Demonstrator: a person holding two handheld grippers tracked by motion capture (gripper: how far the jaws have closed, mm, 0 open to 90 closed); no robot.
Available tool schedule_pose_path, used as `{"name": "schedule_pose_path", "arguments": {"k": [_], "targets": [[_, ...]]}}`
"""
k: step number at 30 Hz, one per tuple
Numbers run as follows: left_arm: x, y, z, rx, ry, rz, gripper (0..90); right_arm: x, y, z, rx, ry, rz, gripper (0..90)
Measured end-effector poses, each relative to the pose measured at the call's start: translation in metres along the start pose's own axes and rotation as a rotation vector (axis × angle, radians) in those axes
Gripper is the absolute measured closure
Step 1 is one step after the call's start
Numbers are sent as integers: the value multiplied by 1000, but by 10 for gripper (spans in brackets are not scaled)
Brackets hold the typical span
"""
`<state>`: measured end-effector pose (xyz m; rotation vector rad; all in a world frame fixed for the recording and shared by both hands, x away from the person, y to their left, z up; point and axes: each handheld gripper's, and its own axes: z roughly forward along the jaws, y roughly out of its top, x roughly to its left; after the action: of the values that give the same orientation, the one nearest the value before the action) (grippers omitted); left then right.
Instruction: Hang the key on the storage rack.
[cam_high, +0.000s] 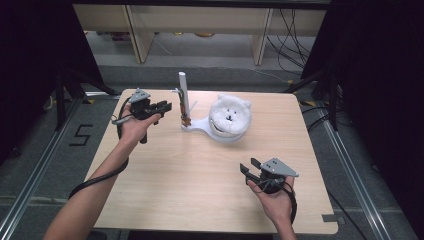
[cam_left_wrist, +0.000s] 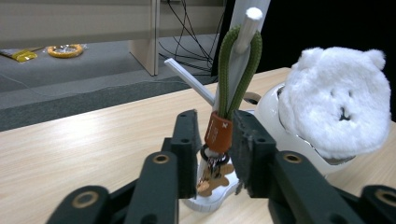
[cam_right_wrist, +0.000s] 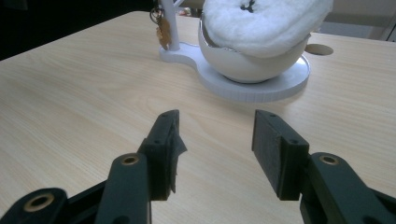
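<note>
Keychain (cam_left_wrist: 219, 135) hangs on a peg of the white stand (cam_high: 183, 95): green cord loop over the peg tip, orange-brown leather sleeve with a small white stitch mark below it, dark metal rings under that, then a small tan cookie-like charm dangling near the stand's base. In the high view the keychain (cam_high: 186, 117) shows as a small brown-orange spot low on the post.

Stand: white upright post with thin angled pegs, flat white base that widens into a round dish. A white bowl (cam_right_wrist: 243, 65) sits on that dish, just beside the post; a fluffy white bear-face toy (cam_high: 229, 115) rests in the bowl, black dot eyes and nose.

Left gripper (cam_left_wrist: 212, 149): jaws partly apart, one on each side of the leather sleeve; the near pad looks right at the sleeve, but no clear squeeze, gap visible on the other side. Not gripping.

Right gripper (cam_right_wrist: 217, 144): jaws wide, nothing between them, held over bare table (cam_high: 200, 185), well apart from the stand, pointing toward the bowl.

Stand sits toward the table's far edge, about mid-width.
</note>
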<state>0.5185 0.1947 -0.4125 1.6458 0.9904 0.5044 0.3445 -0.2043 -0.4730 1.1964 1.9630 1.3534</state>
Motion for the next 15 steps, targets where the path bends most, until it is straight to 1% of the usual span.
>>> {"name": "schedule_pose_path", "arguments": {"k": [3,4,5,6,7,9,10,11,12,13,14,15], "targets": [[-1,-2,-7,-2,0,3,662,-2,-1,0,4,-5,-9,526],[-1,-3,-10,-2,1,3,652,-3,-1,0,-3,-7,-5,526],[-1,-3,-13,-3,1,2,641,-2,0,-2,18,-17,11,526],[-1,-4,-16,-5,3,2,628,-1,0,-3,27,-18,22,525],[-1,-4,-20,-7,6,6,615,-5,-1,-2,14,-25,-17,526],[-1,-6,-28,-7,10,14,588,-4,-1,-1,5,-12,14,525],[-1,-7,-32,-7,12,16,569,-2,-1,-2,11,-13,40,525],[-1,-8,-36,-5,16,18,550,-4,-1,-2,6,-17,32,524],[-1,-10,-40,-2,20,19,527,-6,-1,-3,17,-21,9,524],[-2,-13,-44,-4,26,18,509,-7,-1,-3,15,-20,9,524],[-2,-15,-48,-7,29,21,493,-6,-2,-3,17,-26,35,523],[-2,-19,-54,-9,28,25,484,-6,-2,-4,24,-26,48,523]]}}
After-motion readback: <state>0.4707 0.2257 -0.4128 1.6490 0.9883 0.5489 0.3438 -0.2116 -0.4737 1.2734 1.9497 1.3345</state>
